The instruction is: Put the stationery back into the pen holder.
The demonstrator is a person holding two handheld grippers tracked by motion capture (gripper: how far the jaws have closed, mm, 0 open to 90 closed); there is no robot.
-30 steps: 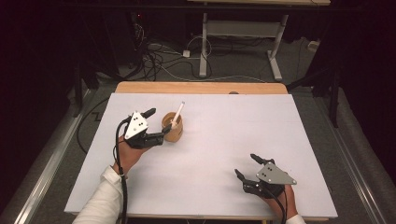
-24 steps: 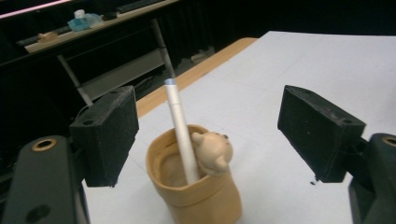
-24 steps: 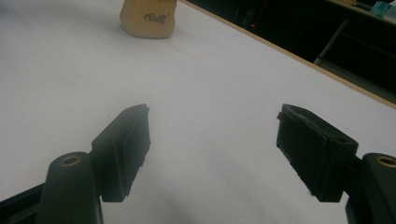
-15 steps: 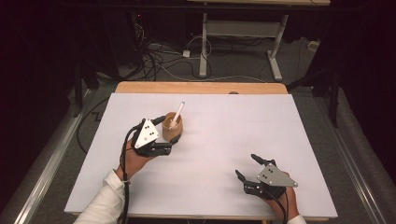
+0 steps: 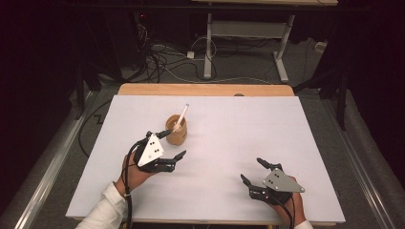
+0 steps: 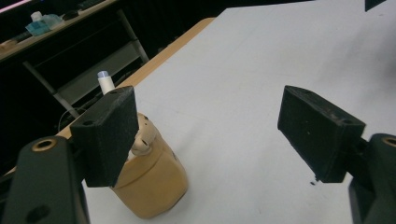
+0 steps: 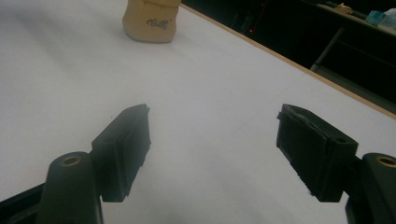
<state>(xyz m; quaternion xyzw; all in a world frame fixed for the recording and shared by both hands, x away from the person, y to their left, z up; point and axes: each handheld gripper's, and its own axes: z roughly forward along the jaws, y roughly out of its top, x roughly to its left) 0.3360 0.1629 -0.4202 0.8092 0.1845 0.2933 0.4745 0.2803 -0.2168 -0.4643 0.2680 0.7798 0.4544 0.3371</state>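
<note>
A tan cup (image 5: 176,132) stands left of centre on the white table top (image 5: 239,124), with a white pen (image 5: 182,116) leaning out of it. My left gripper (image 5: 174,144) hovers open just in front of the cup, holding nothing; one fingertip is close to the cup's side. In the left gripper view the cup (image 6: 152,184) sits behind the left jaw, the pen's tip (image 6: 103,78) pokes above it, and the gripper (image 6: 210,135) is wide open. My right gripper (image 5: 251,169) rests open near the front right, far from the cup (image 7: 150,18).
A wooden table edge (image 5: 205,89) runs along the far side of the white top. Beyond it are a desk frame (image 5: 243,33) and cables on the floor (image 5: 167,57). A metal rail (image 5: 43,167) runs along the left.
My left gripper has drawn back from the cup's left side toward the near edge and slightly right. The right gripper has barely moved. The cup and pen stay put.
</note>
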